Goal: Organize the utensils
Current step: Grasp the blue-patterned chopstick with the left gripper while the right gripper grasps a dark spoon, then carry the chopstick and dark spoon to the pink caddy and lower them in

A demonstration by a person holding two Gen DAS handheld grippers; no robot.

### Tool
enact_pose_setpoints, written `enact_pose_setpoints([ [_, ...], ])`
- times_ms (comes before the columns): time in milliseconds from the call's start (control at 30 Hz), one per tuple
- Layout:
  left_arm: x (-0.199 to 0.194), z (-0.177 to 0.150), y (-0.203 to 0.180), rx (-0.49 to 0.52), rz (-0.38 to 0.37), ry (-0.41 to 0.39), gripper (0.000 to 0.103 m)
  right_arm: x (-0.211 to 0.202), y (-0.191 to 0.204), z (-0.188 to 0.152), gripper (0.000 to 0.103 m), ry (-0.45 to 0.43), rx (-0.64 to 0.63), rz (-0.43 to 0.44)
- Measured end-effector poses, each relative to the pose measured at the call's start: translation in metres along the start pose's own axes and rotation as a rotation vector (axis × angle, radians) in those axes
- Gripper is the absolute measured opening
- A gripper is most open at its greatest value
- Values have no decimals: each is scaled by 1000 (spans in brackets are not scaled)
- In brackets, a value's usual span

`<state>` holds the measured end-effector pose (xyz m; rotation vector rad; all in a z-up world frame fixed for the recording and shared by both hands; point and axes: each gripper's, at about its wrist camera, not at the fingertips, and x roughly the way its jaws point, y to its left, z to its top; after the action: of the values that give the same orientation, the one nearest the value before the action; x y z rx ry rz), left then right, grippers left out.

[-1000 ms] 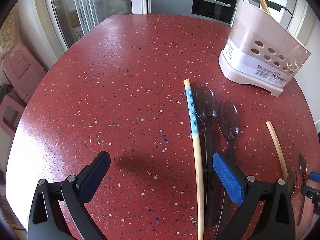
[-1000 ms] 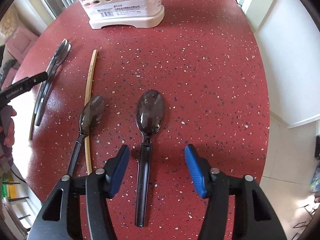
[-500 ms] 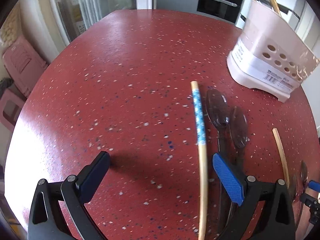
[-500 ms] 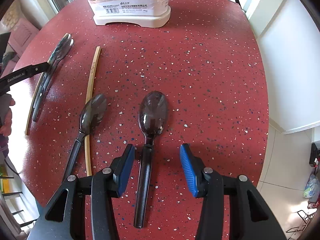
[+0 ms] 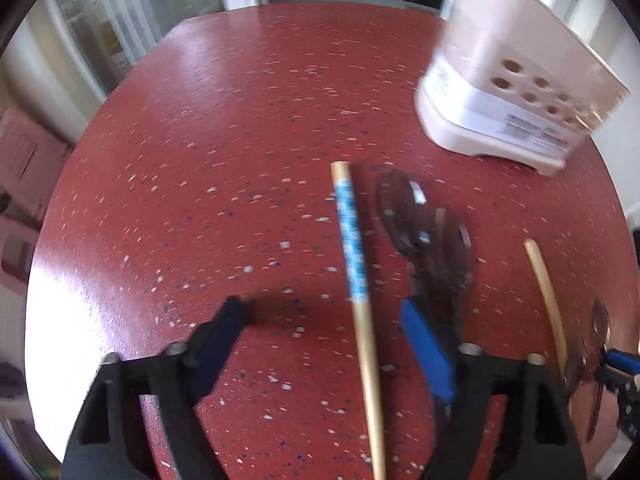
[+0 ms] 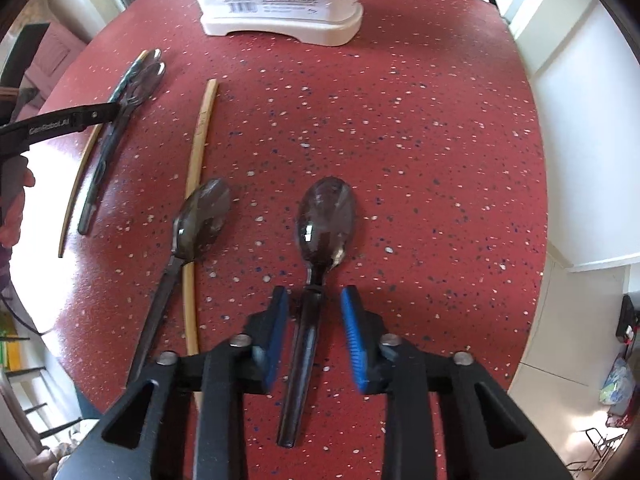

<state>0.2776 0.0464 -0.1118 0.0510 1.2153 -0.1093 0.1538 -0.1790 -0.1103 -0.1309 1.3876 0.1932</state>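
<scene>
While my right tongs (image 6: pixel 314 312) hang over the red table (image 6: pixel 420 140), their jaws have just been closing, and now they are much closer together than a second ago. The dark spoon (image 6: pixel 320 248) has its handle between the blue pads (image 6: pixel 354 336), but I can still see a small gap on each side, so they are not pinching it yet. That spoon lies flat, long way running from me to the rack (image 6: pixel 280 12), bowl end pointing at the rack.

My left tongs (image 5: pixel 324 344) have slid sideways and their jaws have closed a little, but they are wide apart. A chopstick (image 5: pixel 356 280) now lies between them, untouched, its blue end pointing away from me. Two more spoons (image 5: pixel 424 232) lie just beside it.
</scene>
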Motion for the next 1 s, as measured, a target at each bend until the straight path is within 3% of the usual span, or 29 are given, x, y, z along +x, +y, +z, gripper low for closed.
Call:
enact_pose_setpoints([
  [167, -3, 9, -18, 74, -28, 52, 65, 0, -1, 2, 13, 0, -10, 27],
  [267, -5, 10, -26, 101, -42, 63, 40, -2, -5, 1, 12, -9, -4, 55],
  [300, -6, 9, -29, 98, -43, 58, 38, -2, -9, 1, 12, -15, -1, 64],
  [533, -28, -25, -22, 21, -55, -58, 37, -11, -36, -4, 12, -90, 14, 150],
  [700, -61, -40, -11, -46, -75, -185, 37, -27, -55, -4, 12, -159, 28, 204],
  [1000, -126, -54, -12, -90, -155, -352, 37, -73, -53, -1, 12, -301, 34, 302],
])
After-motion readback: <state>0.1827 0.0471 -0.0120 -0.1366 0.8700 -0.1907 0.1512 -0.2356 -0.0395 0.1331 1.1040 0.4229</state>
